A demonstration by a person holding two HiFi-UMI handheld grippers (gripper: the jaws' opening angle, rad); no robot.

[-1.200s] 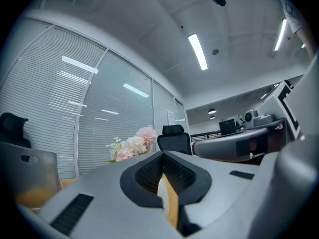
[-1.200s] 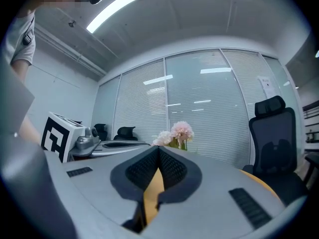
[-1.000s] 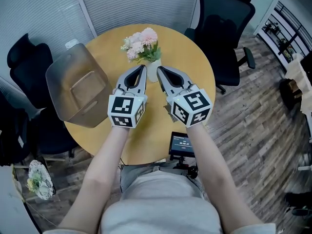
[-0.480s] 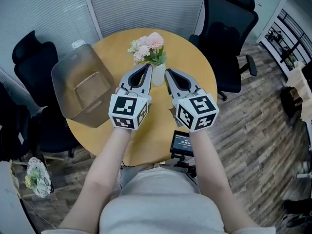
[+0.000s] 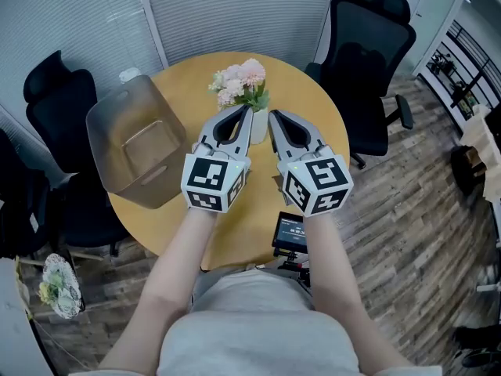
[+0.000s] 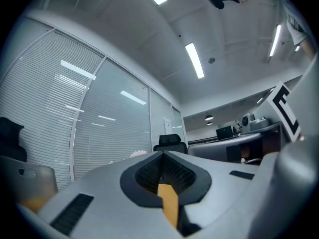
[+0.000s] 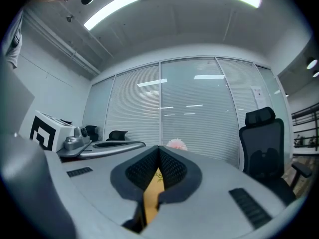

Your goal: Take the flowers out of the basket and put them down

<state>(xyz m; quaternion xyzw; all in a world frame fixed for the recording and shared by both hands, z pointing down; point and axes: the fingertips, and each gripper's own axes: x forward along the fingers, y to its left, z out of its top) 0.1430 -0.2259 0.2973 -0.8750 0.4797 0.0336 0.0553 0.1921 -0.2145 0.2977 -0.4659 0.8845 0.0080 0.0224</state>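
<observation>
Now, head view. Room: slatted blinds (image 5: 78, 22) along the back, wood-plank floor (image 5: 407, 210) at right.

Round wooden tabletop (image 5: 235, 218) in the middle. One black chair (image 5: 368, 61) at its far right, another (image 5: 51, 108) at left.

Basket (image 5: 133, 151): translucent grey, tilted, at the tabletop's left edge and partly over the rim. Well apart from the flowers.

Left gripper (image 5: 249, 110) and right gripper (image 5: 272, 116) are held side by side above the tabletop, pointing away from the person. Left gripper view: fingers (image 6: 149, 171) pressed together at the tips, gripping nothing. Right gripper view: fingers (image 7: 172, 171) likewise together, gripping nothing.

Flowers (image 5: 243, 84): pink and white, upright in a white vase (image 5: 259, 125) on the tabletop, outside the basket, just beyond both sets of fingertips. The fingertips hide part of the vase. In the right gripper view a pink bloom shows just above the finger line.

Small lit screen (image 5: 291, 232) at the near edge, under the right gripper's cube.
</observation>
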